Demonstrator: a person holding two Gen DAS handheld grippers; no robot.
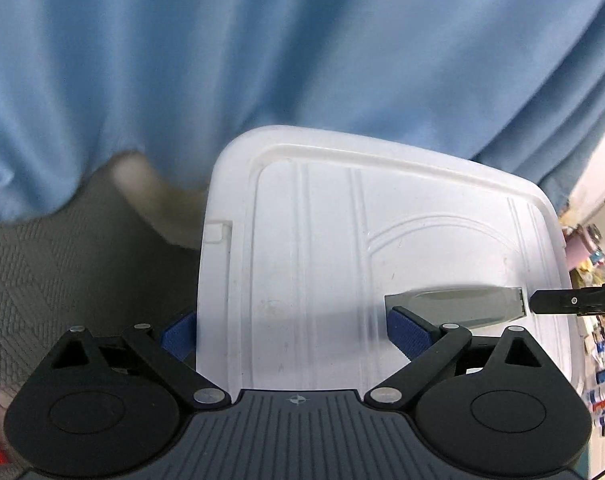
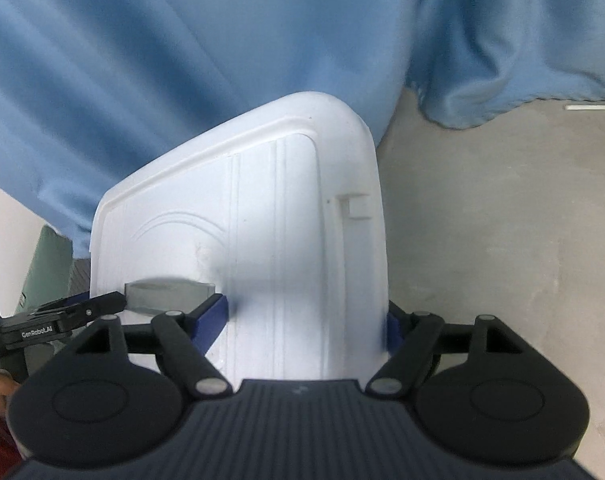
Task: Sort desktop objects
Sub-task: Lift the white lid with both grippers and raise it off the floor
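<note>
A white plastic lid (image 1: pixel 334 240) of a storage box fills the middle of both views, and it also shows in the right wrist view (image 2: pixel 270 248). My left gripper (image 1: pixel 294 332) is shut on the lid's left end, one blue pad under the edge, one on top. My right gripper (image 2: pixel 306 322) is shut on the lid's right end the same way. A grey see-through handle (image 1: pixel 458 304) sits on the lid between the two grippers, and shows in the right wrist view (image 2: pixel 168 292). The right gripper's finger shows in the left wrist view (image 1: pixel 574 300).
A blue curtain (image 1: pixel 262 40) hangs close behind the lid. A grey textured cloth (image 1: pixel 62 272) lies at lower left. Grey concrete floor (image 2: pixel 502 220) lies to the right. Cluttered small items (image 1: pixel 600 360) show at the far right edge.
</note>
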